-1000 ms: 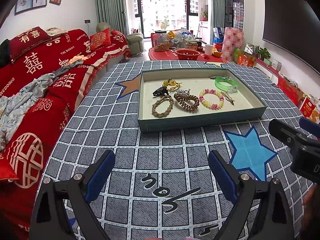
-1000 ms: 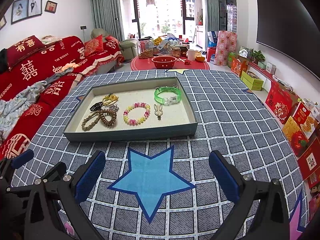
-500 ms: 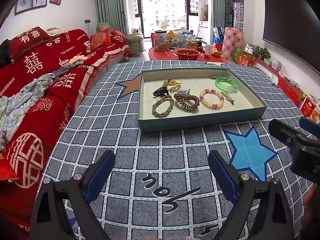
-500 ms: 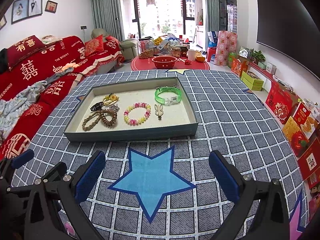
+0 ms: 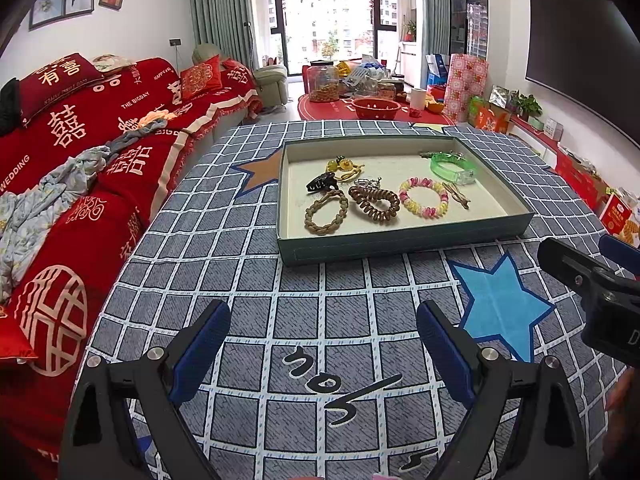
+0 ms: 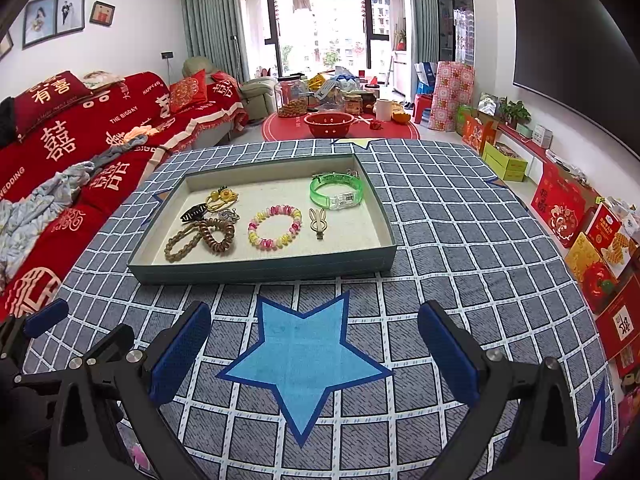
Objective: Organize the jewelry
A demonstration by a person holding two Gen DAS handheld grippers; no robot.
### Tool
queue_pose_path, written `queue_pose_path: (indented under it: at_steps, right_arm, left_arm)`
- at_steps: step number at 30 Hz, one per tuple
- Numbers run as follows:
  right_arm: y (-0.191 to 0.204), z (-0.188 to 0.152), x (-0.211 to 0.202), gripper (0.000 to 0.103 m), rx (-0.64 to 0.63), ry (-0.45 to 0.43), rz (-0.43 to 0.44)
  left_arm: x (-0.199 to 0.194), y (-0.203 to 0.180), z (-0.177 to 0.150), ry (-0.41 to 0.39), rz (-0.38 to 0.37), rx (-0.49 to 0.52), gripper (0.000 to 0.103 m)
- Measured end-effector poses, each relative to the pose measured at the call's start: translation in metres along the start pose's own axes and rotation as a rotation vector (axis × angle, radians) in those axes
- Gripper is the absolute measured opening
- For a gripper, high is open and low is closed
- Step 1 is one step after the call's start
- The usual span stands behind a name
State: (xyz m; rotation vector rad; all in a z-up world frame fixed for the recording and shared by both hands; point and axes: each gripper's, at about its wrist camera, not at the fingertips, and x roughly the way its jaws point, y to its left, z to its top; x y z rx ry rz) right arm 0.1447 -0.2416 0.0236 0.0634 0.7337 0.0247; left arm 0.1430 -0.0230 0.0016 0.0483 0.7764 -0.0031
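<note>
Here | both hand-held grippers spread wide, empty (left (image 5: 322, 354), right (image 6: 314, 356)) | silver trinket (image 6: 228, 215) indistinct

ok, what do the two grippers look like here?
Both match: the left gripper and right gripper each have black angular arms with silver screws, ending in flat, ribbed blue pads. No cables show. White lettering on the right gripper's black body, seen from the left wrist view, is cut off.
</note>
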Motion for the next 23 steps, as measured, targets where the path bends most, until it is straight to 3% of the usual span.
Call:
queue_pose_path:
  at_steps: [23]
  right_arm:
    - [-0.0002,-0.0003,-0.0001,0.103,0.001,0.0,0.0]
  left_arm:
    - [-0.0023,0.0039,0.0008,0.0,-0.013,-0.007,0.103]
